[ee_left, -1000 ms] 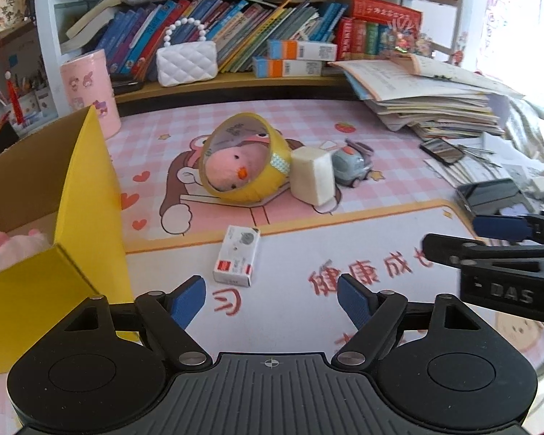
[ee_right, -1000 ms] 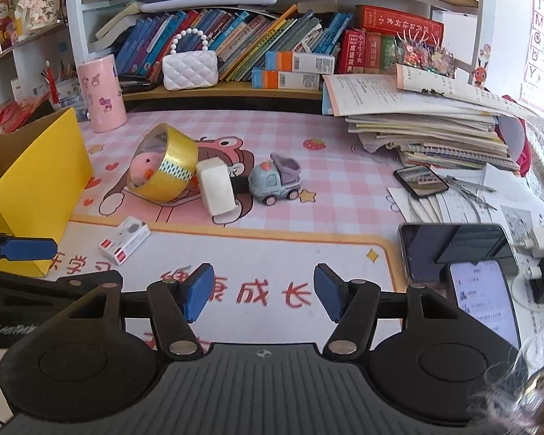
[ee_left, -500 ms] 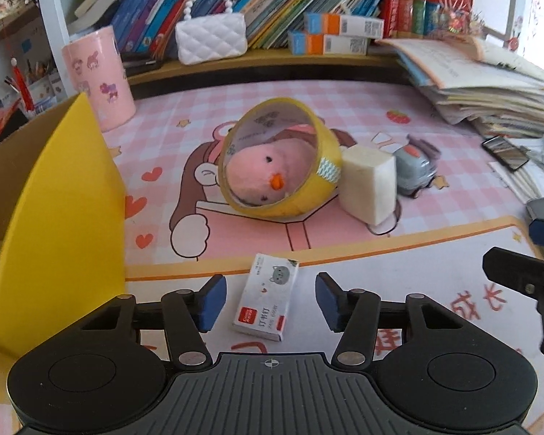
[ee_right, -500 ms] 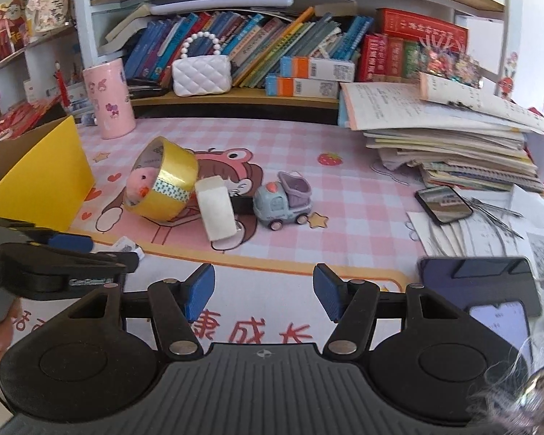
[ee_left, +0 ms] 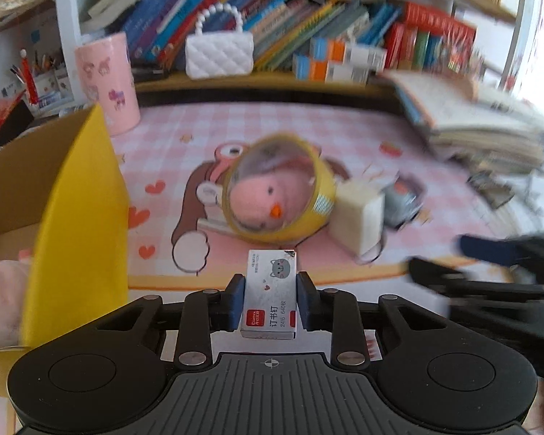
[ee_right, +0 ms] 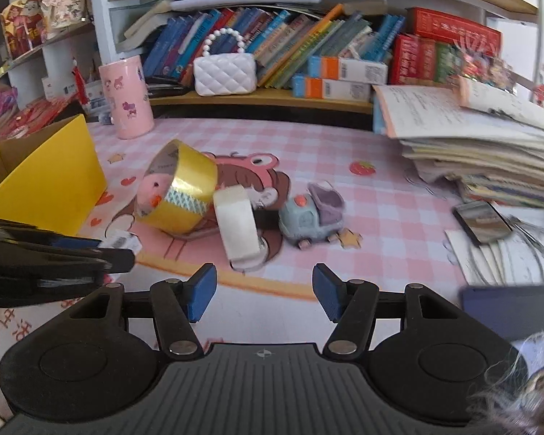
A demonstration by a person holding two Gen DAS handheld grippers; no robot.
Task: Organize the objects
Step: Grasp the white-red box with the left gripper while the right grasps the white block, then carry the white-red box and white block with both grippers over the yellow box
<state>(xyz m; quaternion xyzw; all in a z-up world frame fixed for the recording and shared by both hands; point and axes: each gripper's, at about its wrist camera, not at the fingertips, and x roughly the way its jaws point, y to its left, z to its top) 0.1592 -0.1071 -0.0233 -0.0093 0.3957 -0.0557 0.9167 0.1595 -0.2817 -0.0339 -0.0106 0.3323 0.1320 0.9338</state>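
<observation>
My left gripper (ee_left: 271, 299) is shut on a small white staple box (ee_left: 271, 291) with a grey cat print, just above the desk mat. Ahead lie a yellow tape roll (ee_left: 279, 199) with a pink plush chick (ee_left: 261, 199) inside it, a white tape roll (ee_left: 359, 224) and a grey toy truck (ee_left: 402, 203). The open yellow cardboard box (ee_left: 76, 217) stands at the left with a pink plush (ee_left: 0, 286) in it. My right gripper (ee_right: 264, 293) is open and empty, short of the white tape roll (ee_right: 237, 224) and the toy truck (ee_right: 312, 214).
A pink cup (ee_right: 127, 101) and a white quilted purse (ee_right: 225, 74) stand at the back by the bookshelf. A stack of books and papers (ee_right: 482, 145), a phone (ee_right: 482, 217) and a dark tablet (ee_right: 515, 308) fill the right side.
My left gripper moved forward over the staple box and shut on it. The right gripper moved forward a little and stayed open.
</observation>
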